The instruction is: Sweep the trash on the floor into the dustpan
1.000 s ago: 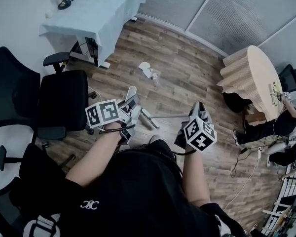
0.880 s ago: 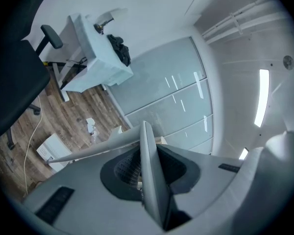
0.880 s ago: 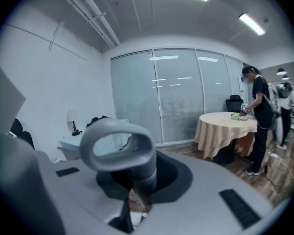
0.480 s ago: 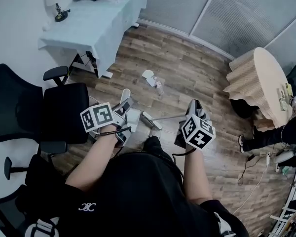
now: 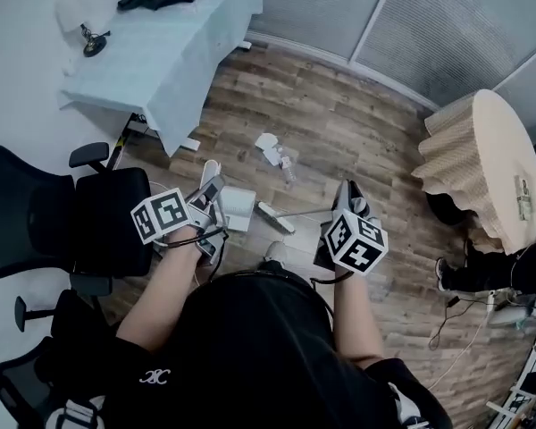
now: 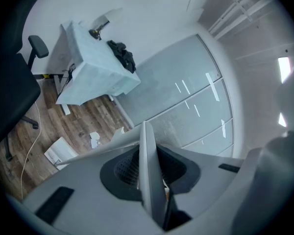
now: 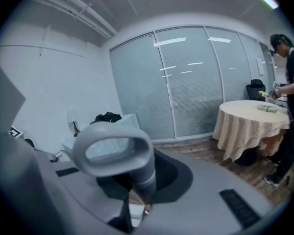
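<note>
A: Dustpan [image 5: 237, 208], where is it?

B: Just ahead of the left gripper [image 5: 207, 197], whose jaws are clamped tight on its flat handle [image 6: 148, 175].

A: And the right gripper [image 5: 348, 195]?

B: Closed on the broom handle [image 7: 139, 173], right under its loop end. The broom head [image 5: 275, 217] is just beside the dustpan, over the wood floor [image 5: 357, 132].

A: The trash [image 5: 268, 143]?

B: Farther out, apart from both: crumpled white paper with a small bottle [image 5: 288, 164] next to it, near the cloth-covered table [image 5: 174, 52].
</note>
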{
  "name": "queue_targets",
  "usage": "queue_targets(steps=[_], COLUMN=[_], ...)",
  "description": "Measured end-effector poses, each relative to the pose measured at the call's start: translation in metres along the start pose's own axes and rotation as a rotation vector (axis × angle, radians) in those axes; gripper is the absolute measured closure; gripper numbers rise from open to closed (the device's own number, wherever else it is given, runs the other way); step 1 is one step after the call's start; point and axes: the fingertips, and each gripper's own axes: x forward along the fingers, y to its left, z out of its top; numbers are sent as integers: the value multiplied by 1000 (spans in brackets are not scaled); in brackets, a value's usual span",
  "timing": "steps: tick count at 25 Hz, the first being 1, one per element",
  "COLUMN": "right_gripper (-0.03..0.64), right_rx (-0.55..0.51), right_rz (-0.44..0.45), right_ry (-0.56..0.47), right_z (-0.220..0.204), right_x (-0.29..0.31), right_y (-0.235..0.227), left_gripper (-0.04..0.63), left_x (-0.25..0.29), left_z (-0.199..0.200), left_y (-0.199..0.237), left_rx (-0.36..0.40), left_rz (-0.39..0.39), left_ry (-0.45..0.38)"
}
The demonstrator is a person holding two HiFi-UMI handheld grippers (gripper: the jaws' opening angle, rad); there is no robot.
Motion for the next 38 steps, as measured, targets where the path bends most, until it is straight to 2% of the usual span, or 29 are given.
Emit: queue_targets(steps=[4, 9, 13, 21, 24, 30, 33, 38], right_gripper=[568, 566, 566, 566, 566, 566, 566, 566], right_rx=[-24, -56, -50, 2, 18, 50, 87, 193], right_rz=[18, 31, 15, -80, -119, -248, -354, -556], right_ry=[7, -2, -19, -56, -56, -53, -50, -73], right_z=[22, 50, 68, 93, 97, 97, 88, 73], right_x=[35, 70, 95, 125, 135, 168, 180, 173], right_y=[-14, -36, -62, -103, -114, -121, -124, -127], left_gripper=[522, 520, 518, 517, 518, 517, 517, 517], left_x=[33, 74, 102, 149, 170, 218, 236, 268], left_z=[17, 32, 43, 75, 91, 120, 136, 190], left_y=[-8, -16, -25, -38, -44, -43, -26, 5], left_rx=[-3, 20, 67, 189, 263, 475, 551, 650], left_rz=[27, 38, 16, -53, -95, -203, -273, -333], left_ry=[-26, -11, 51, 204, 299, 549, 679, 848])
